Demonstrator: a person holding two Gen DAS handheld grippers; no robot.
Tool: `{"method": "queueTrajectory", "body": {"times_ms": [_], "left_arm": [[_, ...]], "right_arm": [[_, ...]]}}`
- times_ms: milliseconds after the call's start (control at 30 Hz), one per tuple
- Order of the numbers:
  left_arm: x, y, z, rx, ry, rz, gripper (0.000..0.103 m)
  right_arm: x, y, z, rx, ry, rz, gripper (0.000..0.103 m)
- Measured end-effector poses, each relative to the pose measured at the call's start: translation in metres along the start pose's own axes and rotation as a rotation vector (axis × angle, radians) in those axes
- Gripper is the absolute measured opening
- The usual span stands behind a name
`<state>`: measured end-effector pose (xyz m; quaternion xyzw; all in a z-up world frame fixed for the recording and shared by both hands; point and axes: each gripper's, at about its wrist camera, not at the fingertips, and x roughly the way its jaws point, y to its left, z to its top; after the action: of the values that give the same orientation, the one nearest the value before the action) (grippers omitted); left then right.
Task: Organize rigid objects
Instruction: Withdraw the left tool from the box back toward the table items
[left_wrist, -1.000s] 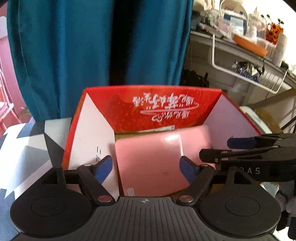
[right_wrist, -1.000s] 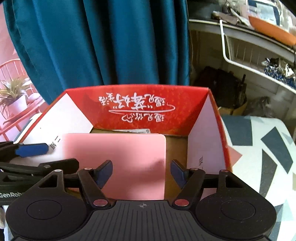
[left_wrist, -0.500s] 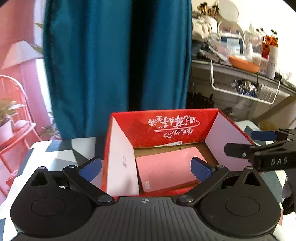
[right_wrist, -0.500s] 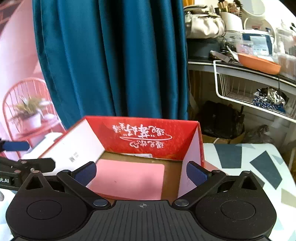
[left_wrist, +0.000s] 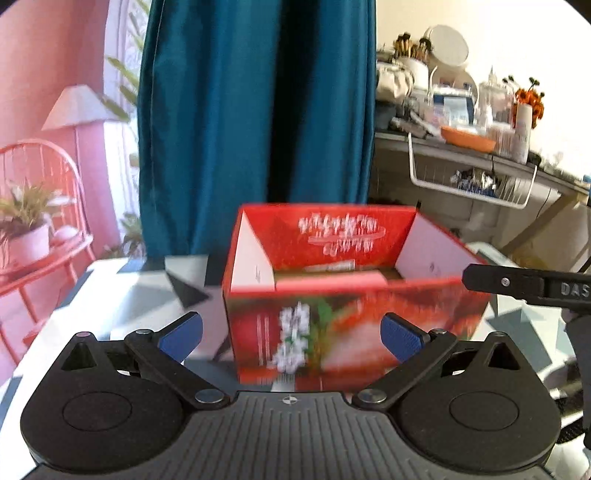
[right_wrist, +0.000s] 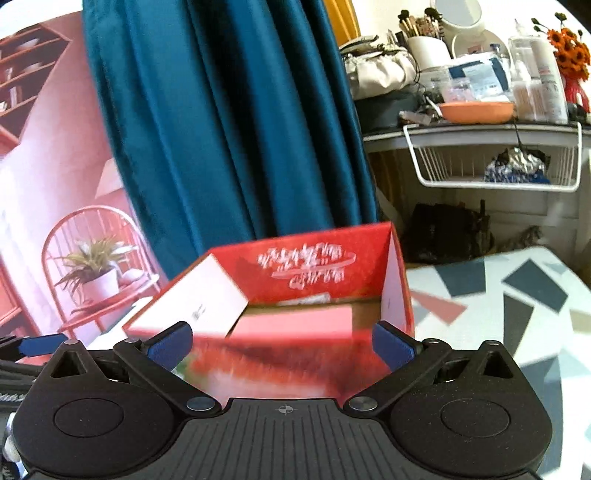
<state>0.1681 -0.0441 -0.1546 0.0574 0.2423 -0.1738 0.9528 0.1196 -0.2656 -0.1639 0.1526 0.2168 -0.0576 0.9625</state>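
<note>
nearest, the left gripper (left_wrist: 291, 332) and the right gripper (right_wrist: 282, 341) both stand spread wide with nothing between the pads. just beyond them sits the red box (left_wrist: 343, 317) on the patterned table (right_wrist: 517, 295), flaps up, and the pink flat item (right_wrist: 295, 319) lies flat on its floor. the placing looks done, so the step is a clean retreat: keep both tools level and clear of the near wall and side flaps. behind hangs the teal curtain (left_wrist: 236, 110).
</note>
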Motion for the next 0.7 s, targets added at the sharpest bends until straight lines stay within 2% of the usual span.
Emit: {"method": "queueTrajectory", "body": {"times_ms": [133, 233, 333, 367, 433, 700], "left_arm": [[-0.009, 0.0, -0.021, -0.024, 0.032, 0.041, 0.103], [-0.017, 0.002, -0.038, -0.045, 0.072, 0.036, 0.103], [-0.023, 0.009, -0.052, -0.08, 0.132, 0.016, 0.103], [-0.025, 0.011, -0.054, -0.079, 0.145, -0.004, 0.103], [-0.027, 0.009, -0.06, -0.039, 0.176, 0.007, 0.103], [-0.025, 0.0, -0.092, -0.011, 0.305, -0.01, 0.103]], "right_arm": [[-0.014, 0.001, -0.03, -0.002, 0.028, -0.001, 0.103], [-0.023, -0.002, -0.053, -0.003, 0.074, 0.007, 0.103], [-0.035, -0.001, -0.076, -0.035, 0.11, -0.026, 0.103], [-0.039, 0.001, -0.083, -0.06, 0.115, -0.043, 0.103], [-0.046, 0.003, -0.095, -0.103, 0.141, -0.049, 0.103], [-0.044, 0.013, -0.133, -0.139, 0.324, -0.073, 0.103]]}}
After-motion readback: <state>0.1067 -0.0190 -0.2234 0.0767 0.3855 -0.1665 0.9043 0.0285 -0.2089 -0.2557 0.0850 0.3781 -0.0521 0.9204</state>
